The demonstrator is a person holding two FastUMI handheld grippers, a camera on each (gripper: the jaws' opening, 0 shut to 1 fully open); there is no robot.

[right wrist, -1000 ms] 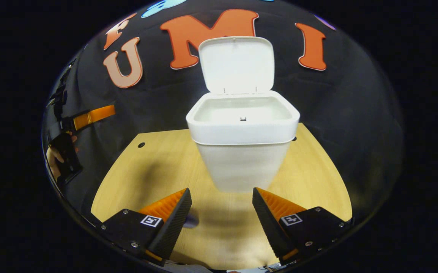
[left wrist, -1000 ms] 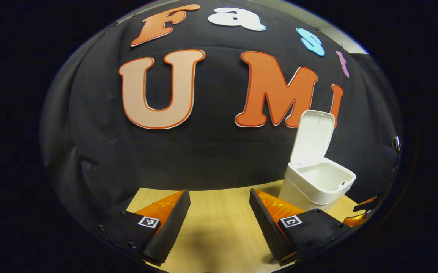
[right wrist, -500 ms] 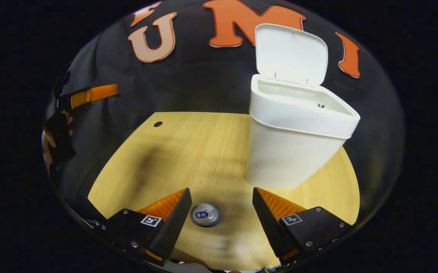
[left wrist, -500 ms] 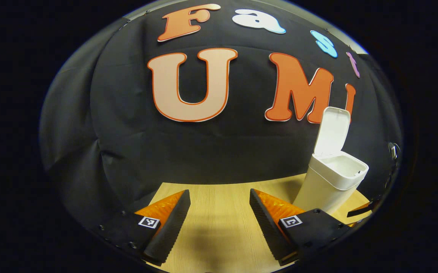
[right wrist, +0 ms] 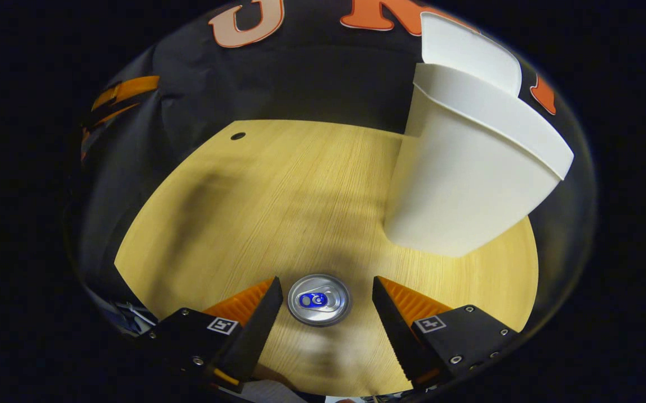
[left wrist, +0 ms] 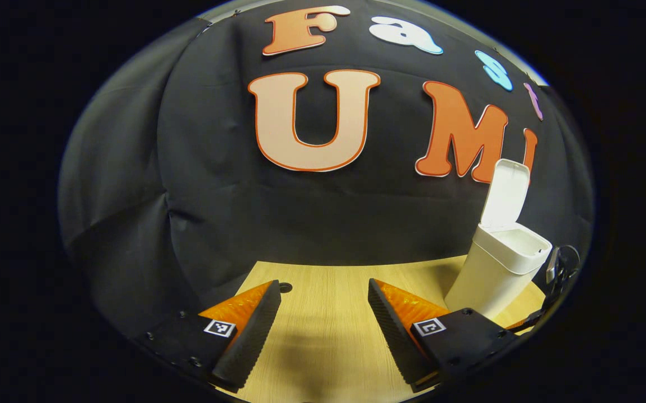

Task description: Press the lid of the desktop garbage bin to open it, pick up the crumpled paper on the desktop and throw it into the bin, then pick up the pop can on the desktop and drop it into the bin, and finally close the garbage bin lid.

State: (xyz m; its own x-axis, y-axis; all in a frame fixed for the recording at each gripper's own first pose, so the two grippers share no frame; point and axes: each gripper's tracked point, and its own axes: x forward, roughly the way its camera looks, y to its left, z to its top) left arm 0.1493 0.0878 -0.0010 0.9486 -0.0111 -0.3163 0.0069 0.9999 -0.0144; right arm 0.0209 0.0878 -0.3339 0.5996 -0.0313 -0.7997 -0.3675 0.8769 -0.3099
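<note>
Pop can point(right wrist: 319, 299): upright on the desk point(right wrist: 278, 190), seen from above; round bright metal top with a blue tab area. It sits between the two fingers of the right gripper point(right wrist: 323, 319), with a gap on each side. Jaws stand wide open and hold nothing.

Garbage bin point(right wrist: 468, 184): smooth white plastic, body tapering toward the base, rounded corners, thick rim band. Stands on the desk just beyond and to the right of the can, apart from it. Lid point(right wrist: 468, 50) is raised at the back, hinged upright against the black cloth wall.

Desk: light wood-grain surface, matte, with a small dark round hole point(right wrist: 238, 136) near its far left edge.

Left gripper point(left wrist: 323, 319): held over bare desk, jaws wide open, empty. In the left gripper view the bin point(left wrist: 496, 271) stands at far right with lid point(left wrist: 505, 193) up; a dark hole point(left wrist: 285, 287) lies beside the left finger. Nothing lies between the can and the bin.
</note>
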